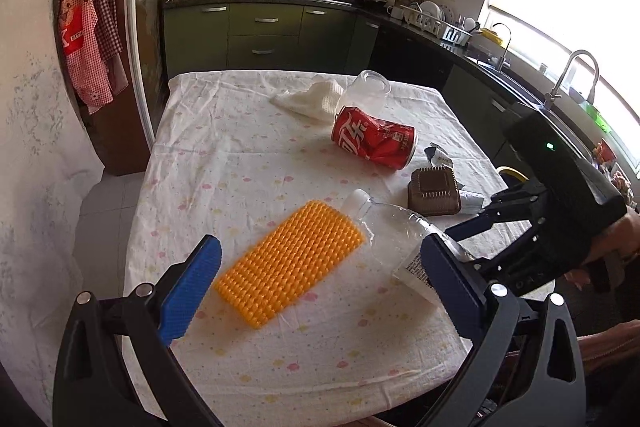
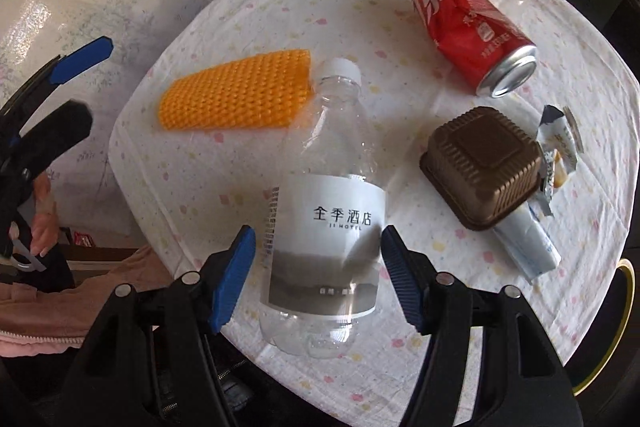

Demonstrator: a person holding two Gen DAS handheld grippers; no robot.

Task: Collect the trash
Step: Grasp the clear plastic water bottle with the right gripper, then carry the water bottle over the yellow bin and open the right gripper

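Right wrist view shows the right tool (image 2: 318, 273) spread wide, straddling the labelled plastic bottle (image 2: 324, 203) lying on the tabletop (image 2: 224, 7), apparently lined up to pinch it first. It grips nothing yet. Left tool (image 1: 320, 287) hangs open above the orange mat (image 1: 290, 261), empty, probably waiting; the crushed red can (image 1: 374, 138) lies farther back.
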